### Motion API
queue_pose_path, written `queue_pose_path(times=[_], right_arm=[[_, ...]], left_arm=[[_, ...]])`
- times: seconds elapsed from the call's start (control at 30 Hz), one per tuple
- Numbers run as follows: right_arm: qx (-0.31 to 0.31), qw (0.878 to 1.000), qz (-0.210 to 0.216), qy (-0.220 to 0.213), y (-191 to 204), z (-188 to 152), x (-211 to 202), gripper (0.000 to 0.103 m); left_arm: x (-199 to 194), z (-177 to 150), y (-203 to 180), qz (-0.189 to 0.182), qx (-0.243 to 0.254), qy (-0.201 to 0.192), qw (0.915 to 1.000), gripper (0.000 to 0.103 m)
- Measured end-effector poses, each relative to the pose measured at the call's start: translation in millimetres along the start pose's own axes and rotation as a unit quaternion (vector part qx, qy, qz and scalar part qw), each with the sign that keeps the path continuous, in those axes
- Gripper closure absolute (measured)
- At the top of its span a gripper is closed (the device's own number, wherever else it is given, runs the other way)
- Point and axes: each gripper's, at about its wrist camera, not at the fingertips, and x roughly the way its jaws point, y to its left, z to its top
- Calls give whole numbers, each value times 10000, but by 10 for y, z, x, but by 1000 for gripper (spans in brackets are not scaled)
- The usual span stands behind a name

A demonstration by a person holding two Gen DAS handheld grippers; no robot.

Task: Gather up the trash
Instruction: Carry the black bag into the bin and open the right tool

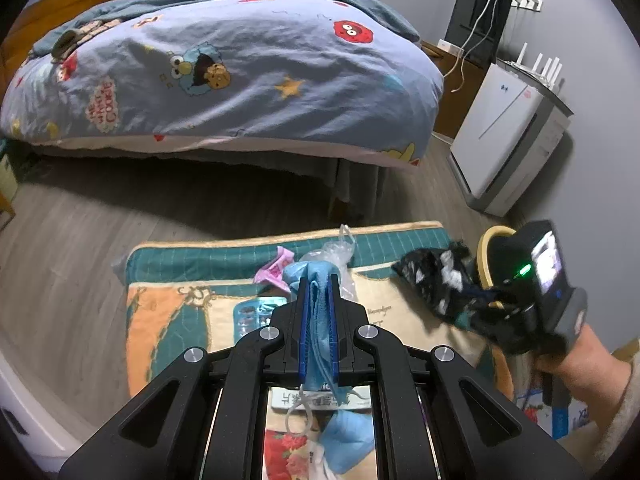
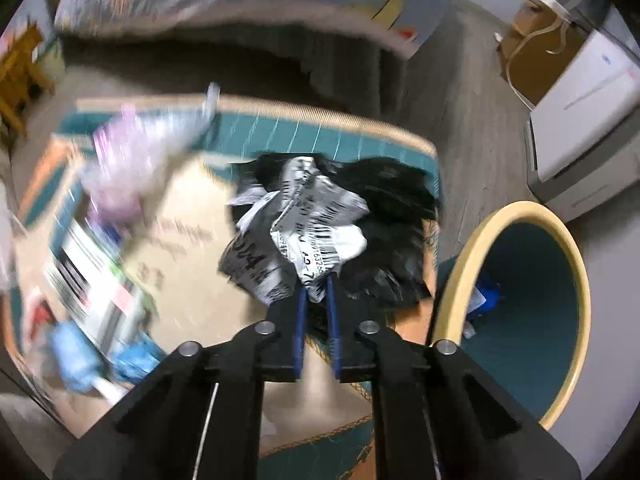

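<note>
The left tongs (image 1: 319,280) were clamped on a light-blue face mask (image 1: 320,312), its body squeezed between the blue pads and its ear loops dangling below. They pointed level toward the bed (image 1: 224,72), held above a patterned mat (image 1: 176,320) on the wood floor. Beyond their tips lay a pink wrapper (image 1: 276,268) and a clear plastic bag (image 1: 340,252) — both resting on the mat.

The right tongs (image 2: 316,280) were closed on a crumpled black courier bag (image 2: 320,220) with a white barcode label, gripped at its near edge. In the left view the person's bare wrist angled up from the lower right, carrying the right gripper with the bag (image 1: 436,280) lifted clear of the mat. Just right of the bag stood a trash bin (image 2: 568,264) with a cream rim and teal inside — a few scraps at its bottom.
</note>
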Motion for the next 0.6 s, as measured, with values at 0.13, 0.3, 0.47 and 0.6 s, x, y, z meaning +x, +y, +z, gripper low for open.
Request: queue_pose_path(times=[0.13,0.3,0.47,0.6], right_arm=[[471,9972,482,-311,-141,-15,-313,99],[845,9905,803,-732,-294,-65,-777,99],[1179,9821,896,-1166,-555,-242,-1251,99],[1465,9766,870,-1316,-770,-439,-1499,99]], left_arm=[[-7,5,-50,25,69,-33,10000,94],[-53,12,-191,53,251,-145,9996,94],[-110,11,-377,190,636,-295,9974,94],[-153,-13,-538,212,871,-368,9953,94]])
